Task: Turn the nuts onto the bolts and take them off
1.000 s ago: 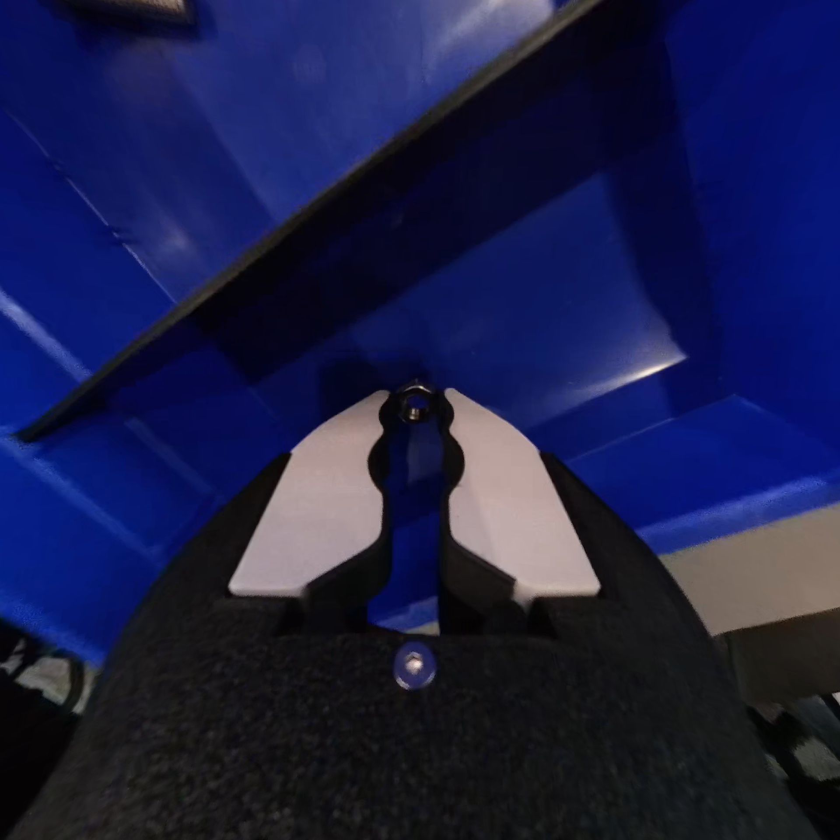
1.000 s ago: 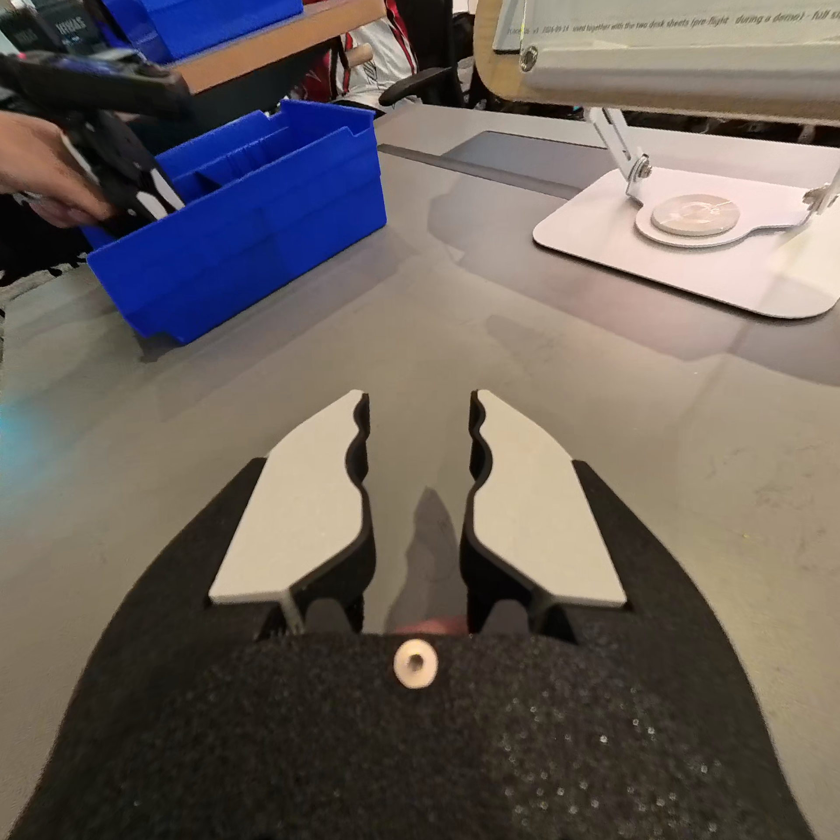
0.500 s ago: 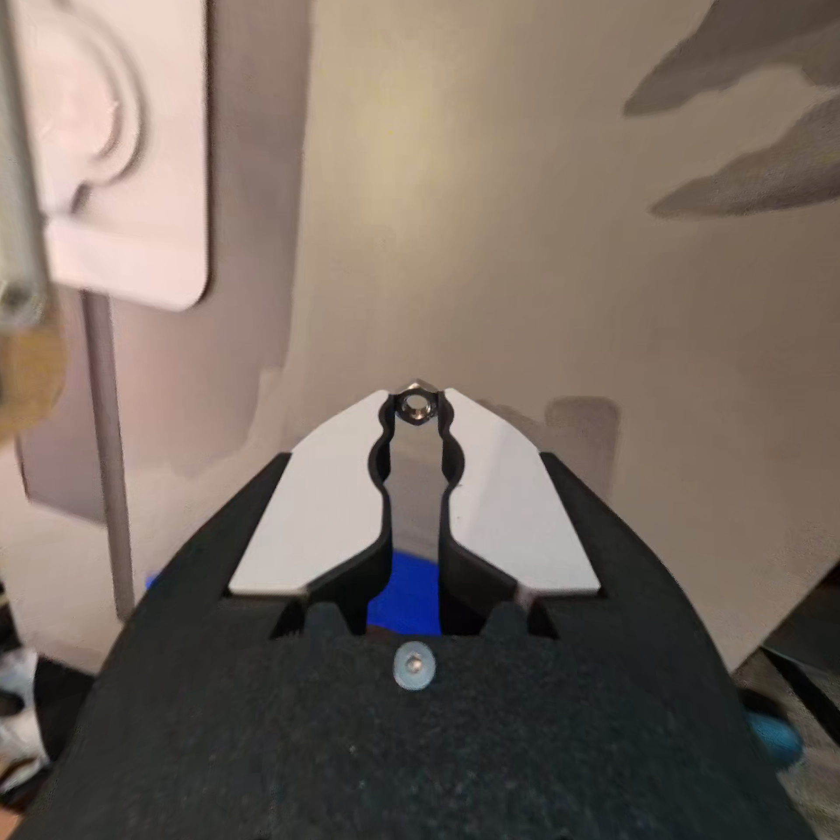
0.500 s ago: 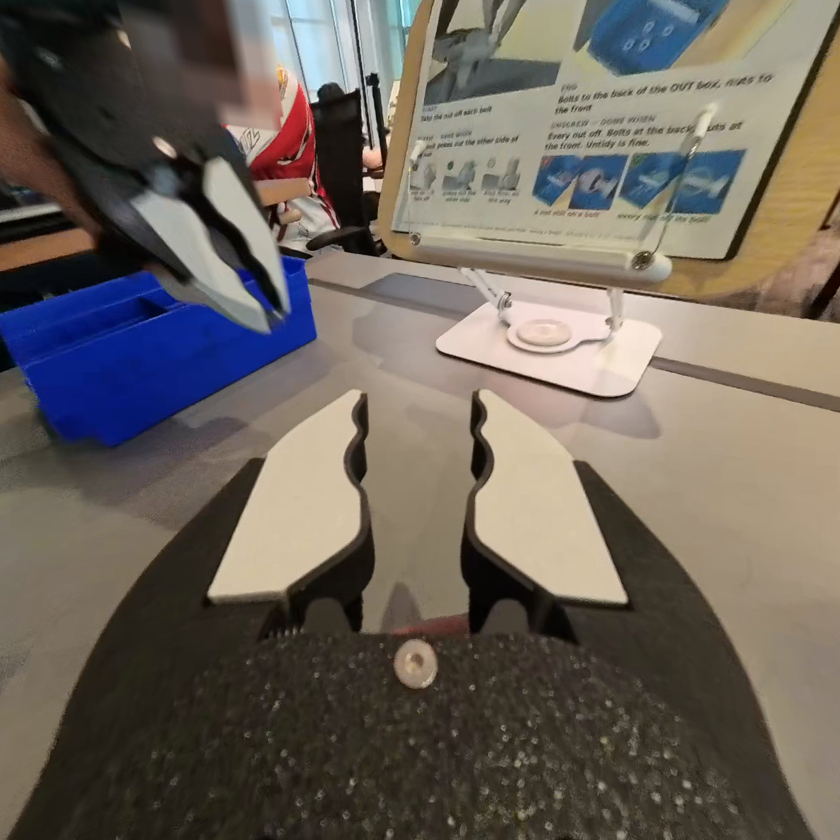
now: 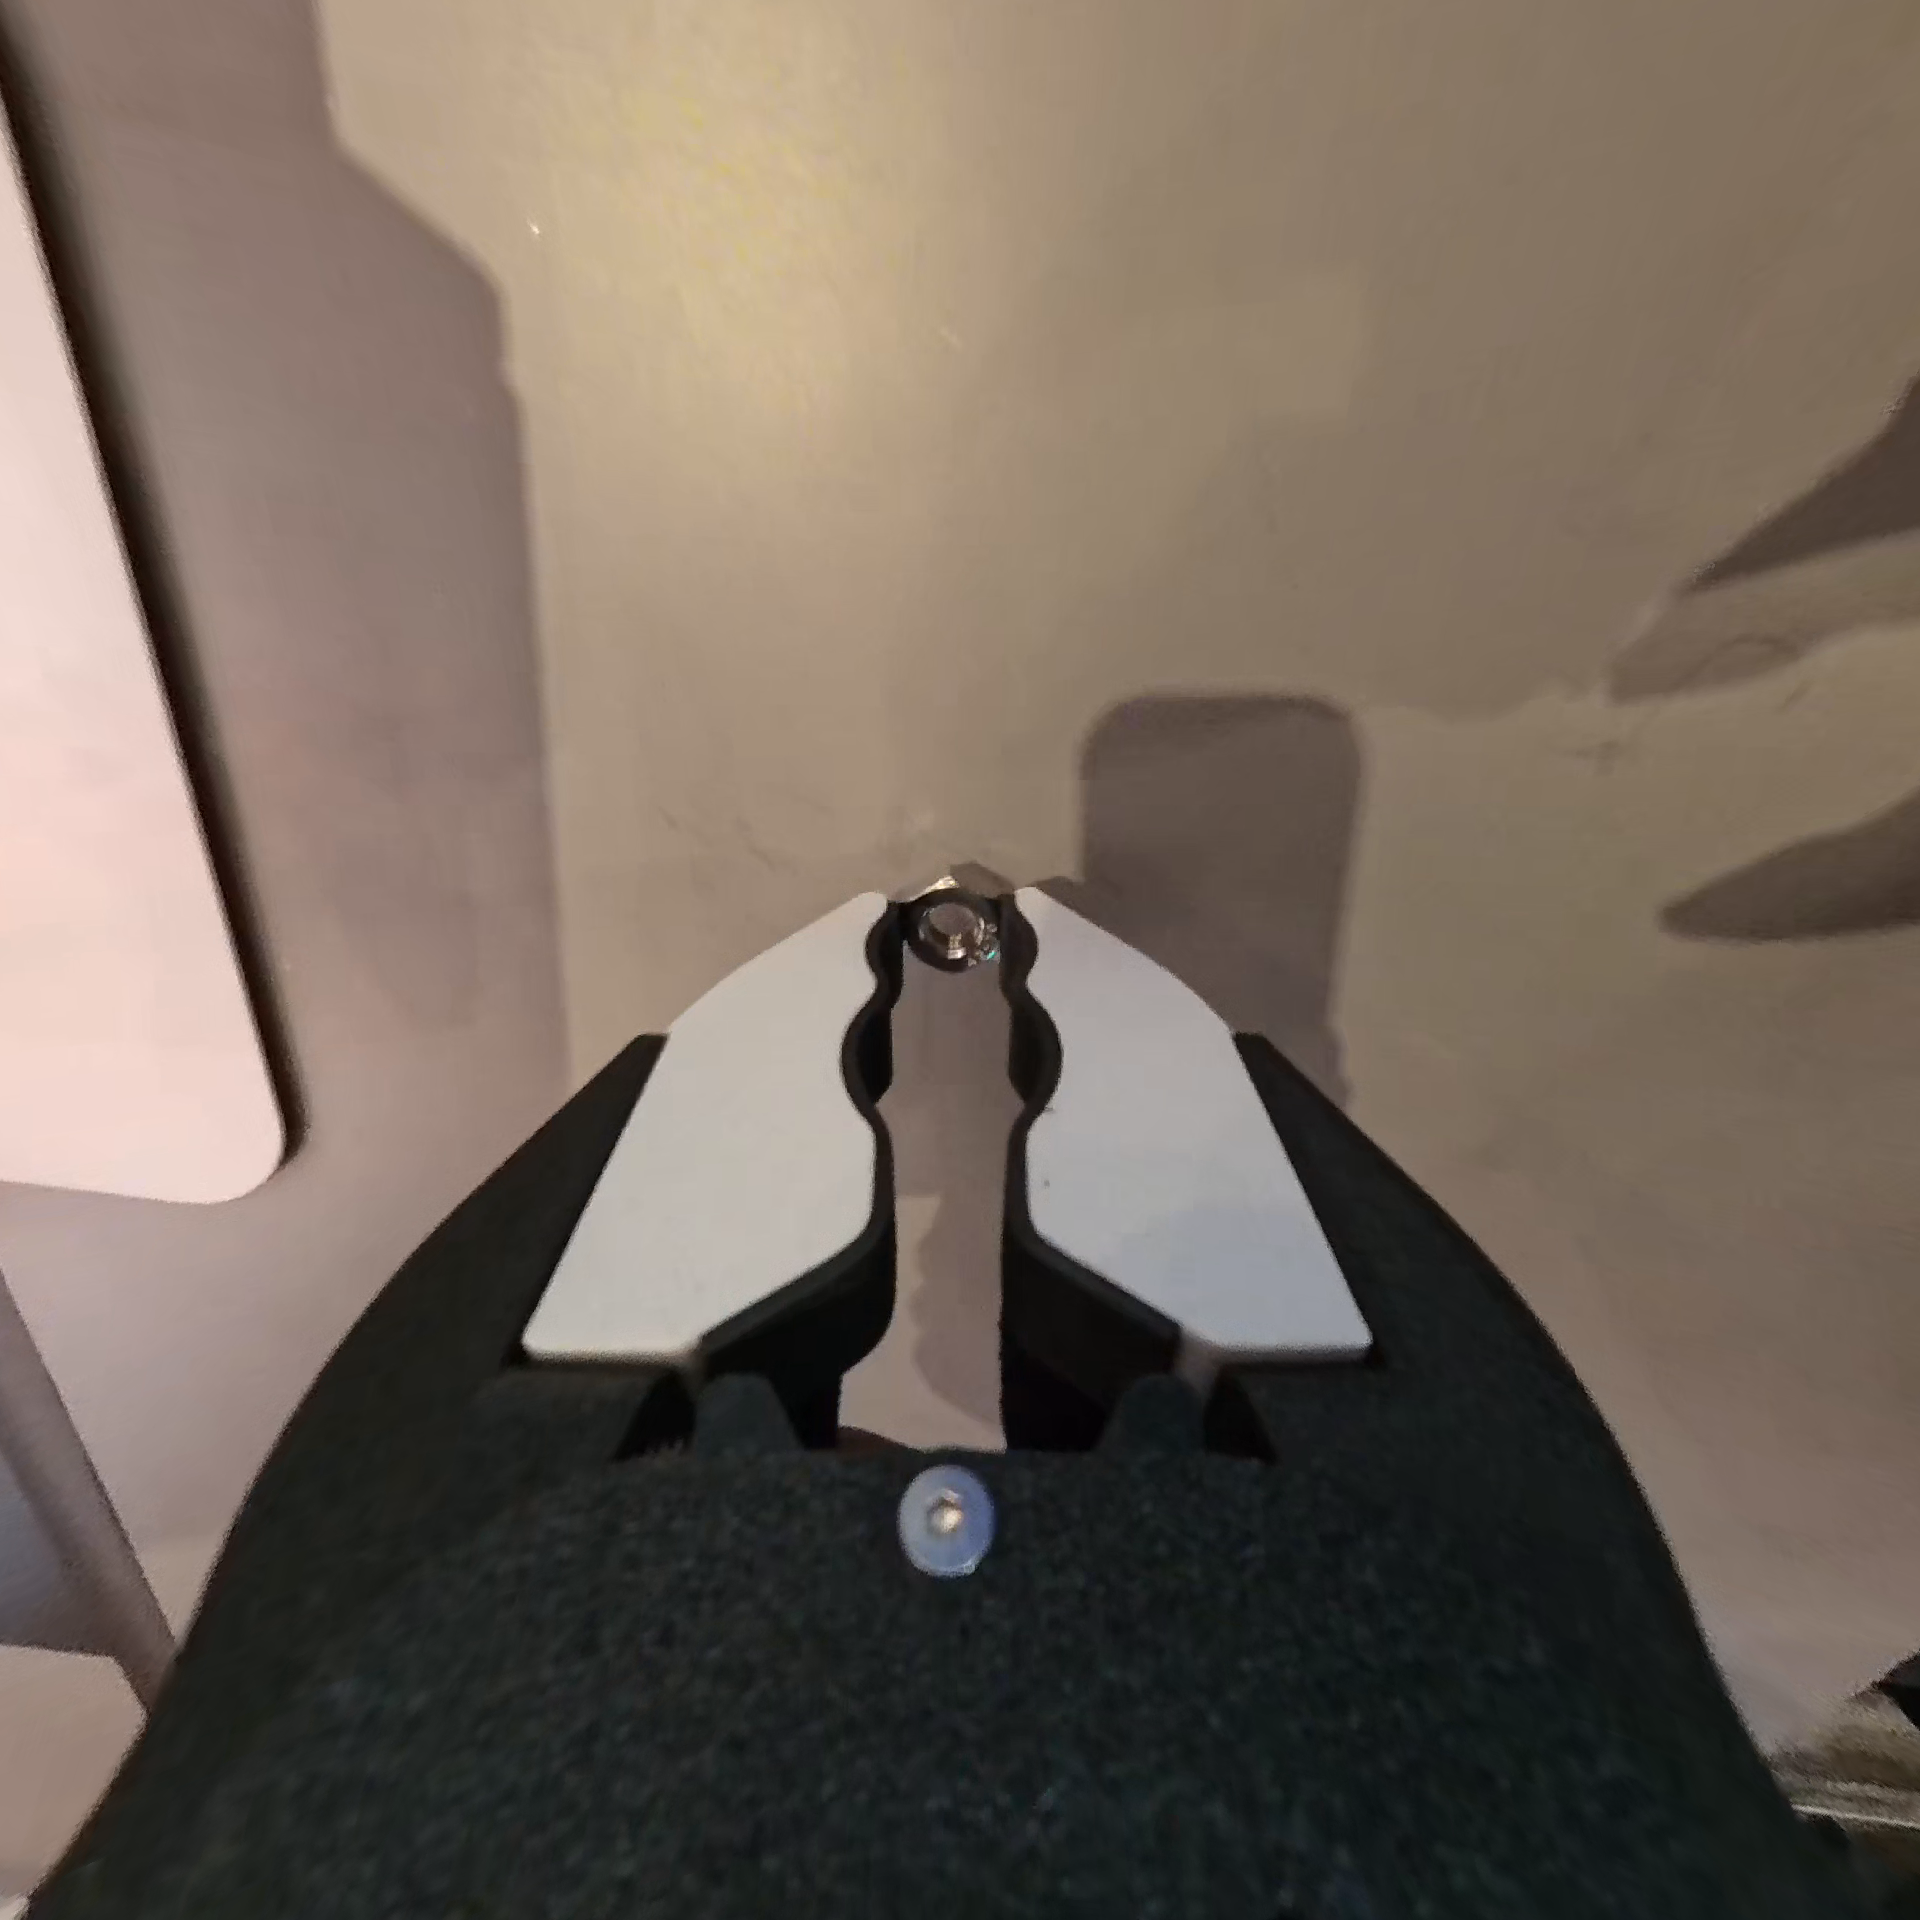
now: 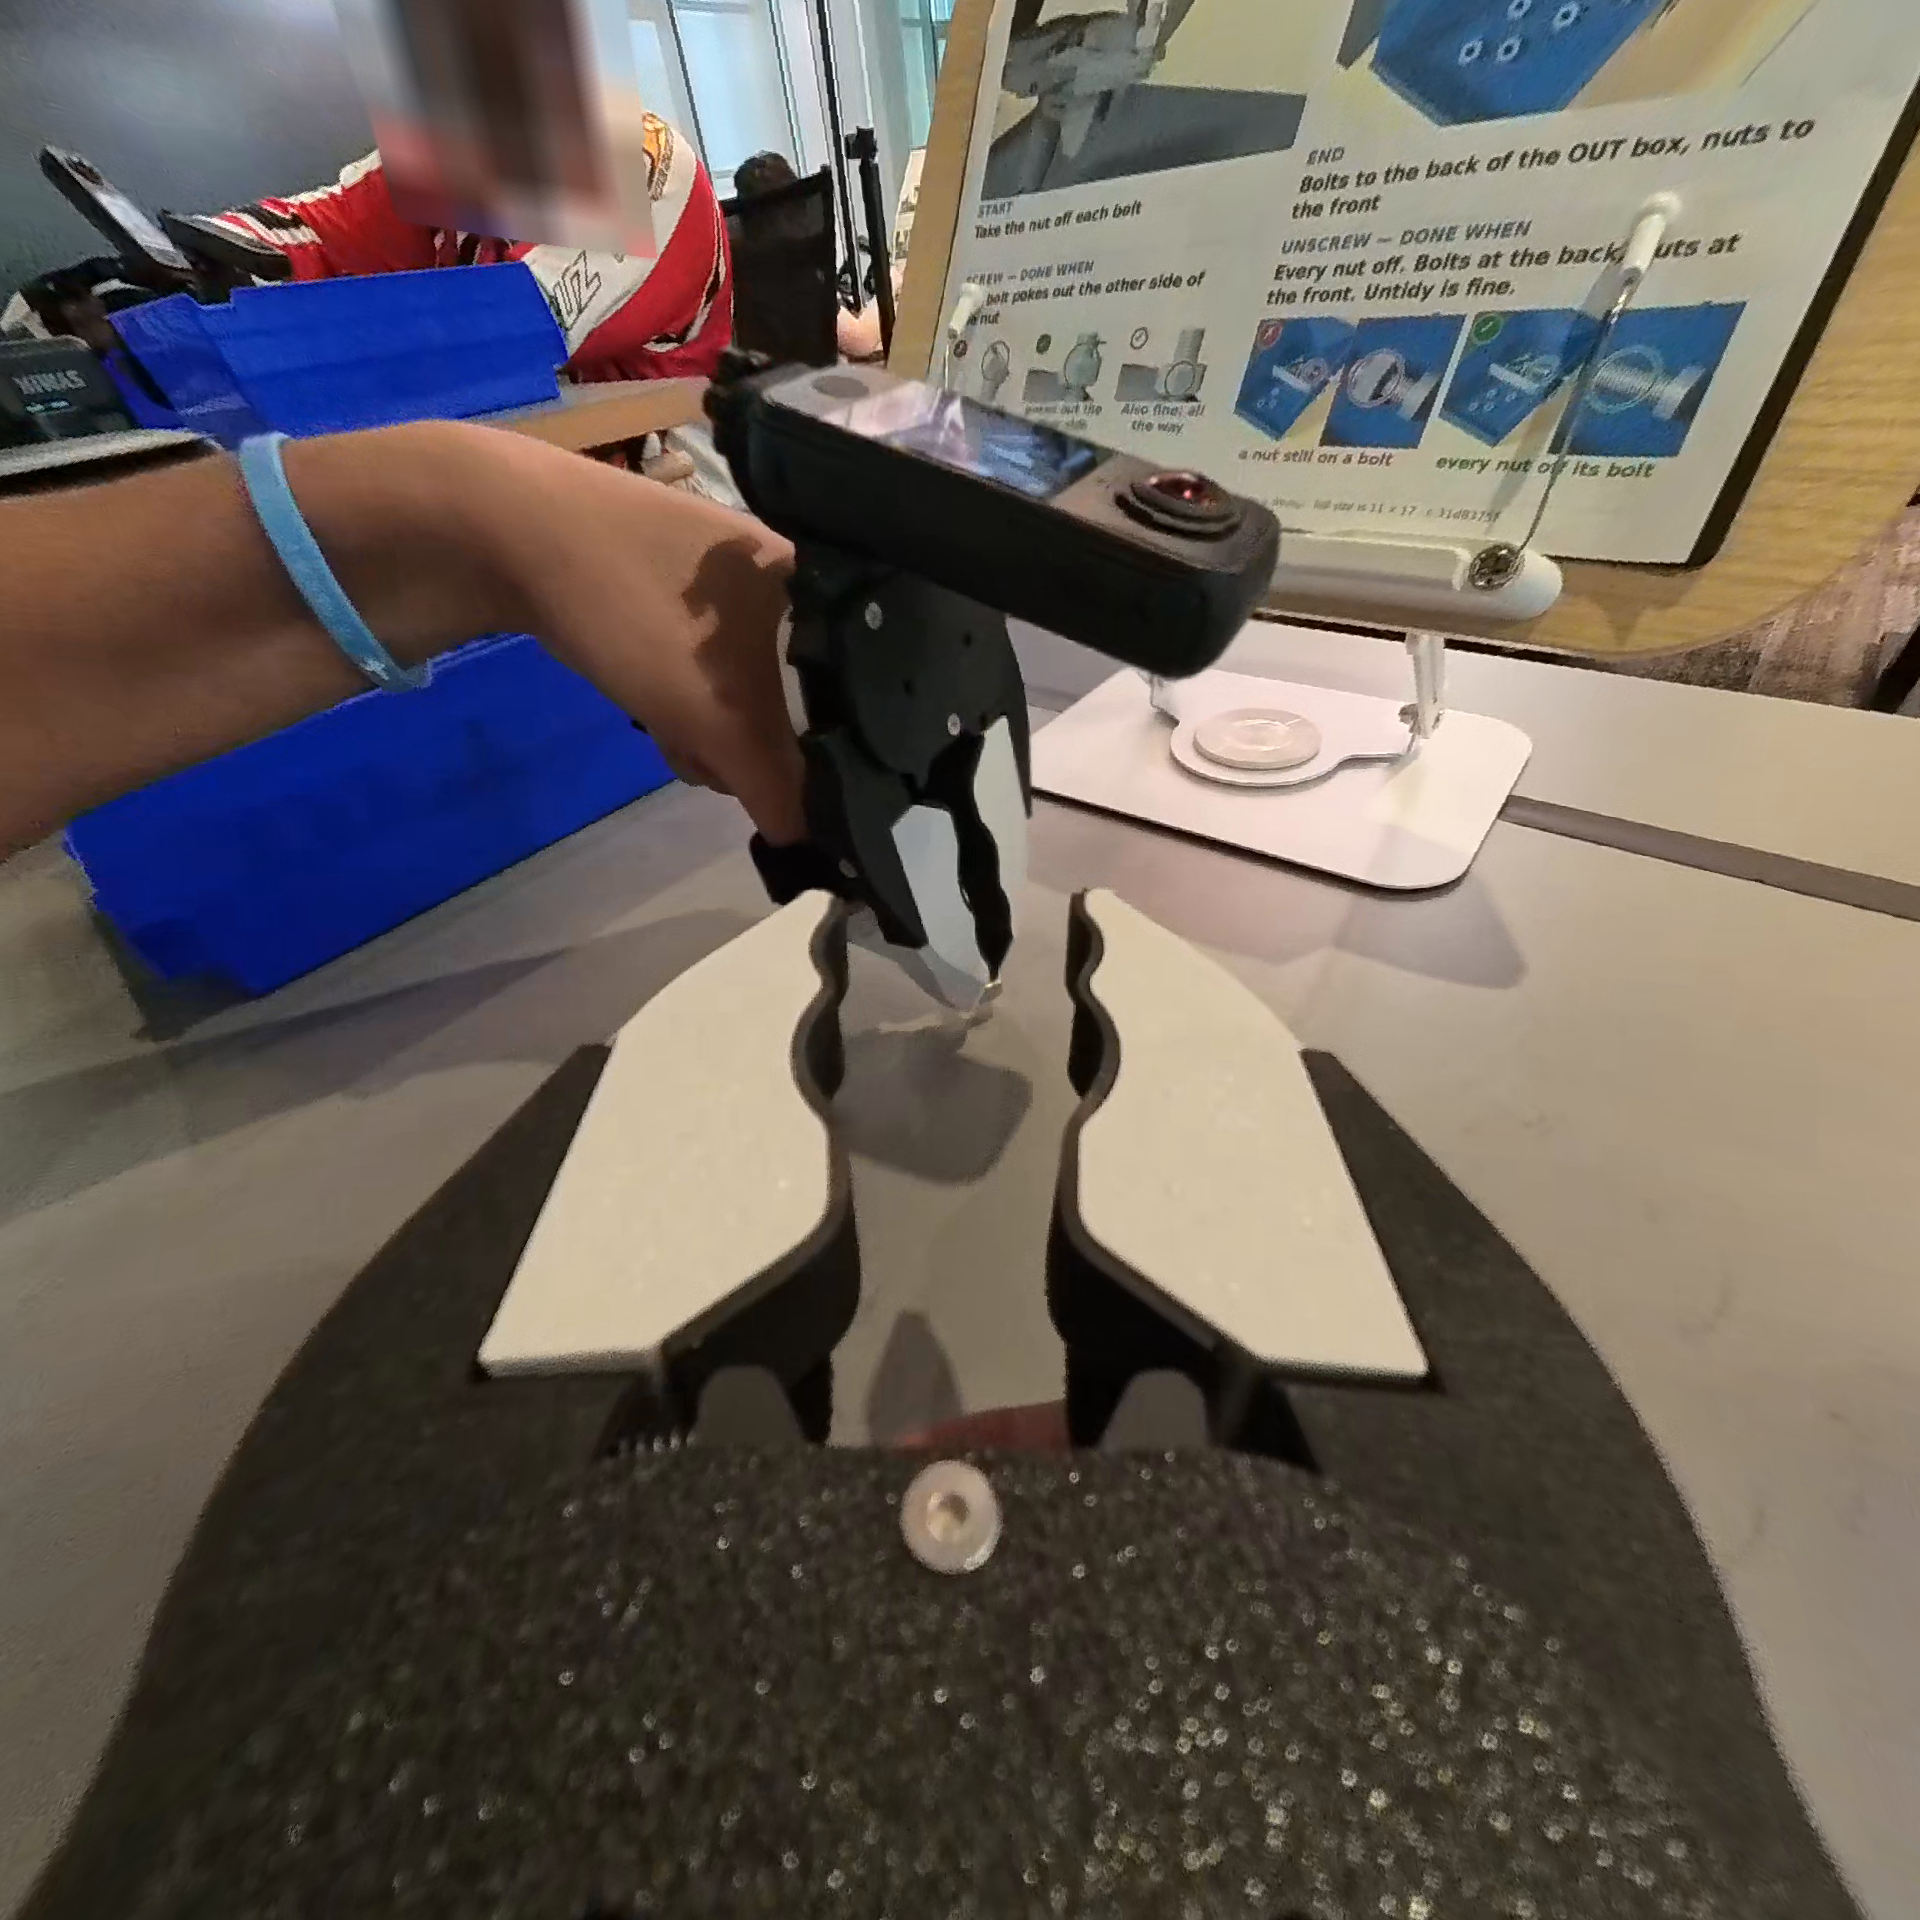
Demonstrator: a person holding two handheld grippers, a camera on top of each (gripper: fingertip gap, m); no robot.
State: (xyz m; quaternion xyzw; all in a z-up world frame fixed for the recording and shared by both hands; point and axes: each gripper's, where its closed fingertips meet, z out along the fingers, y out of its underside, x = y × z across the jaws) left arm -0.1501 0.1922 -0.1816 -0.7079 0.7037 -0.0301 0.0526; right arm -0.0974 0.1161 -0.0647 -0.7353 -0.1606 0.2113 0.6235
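My left gripper [image 5: 951, 902] is shut on a small metal hex nut [image 5: 948, 930], pinched at its very tips. It points down at the grey table [image 5: 1039, 416], close above it. In the right wrist view the left gripper [image 6: 961, 982] is held by a hand with a blue wristband [image 6: 312, 561], and its tips are almost on the table. My right gripper [image 6: 954, 914] is open and empty, low over the table, just behind the left gripper's tips. No bolt is in view.
A blue bin [image 6: 343, 821] stands on the table at the left. A second blue bin [image 6: 395, 343] stands on a desk behind it. A white stand [image 6: 1299, 790] with an instruction board [image 6: 1403, 260] stands at the back right. A person sits beyond. My hands' fingertips stand some 15 cm from each other.
My left gripper lifted the nut out of the blue bin, swung right over the table and lowered in front of my right gripper. My right gripper stayed open and turned a little.
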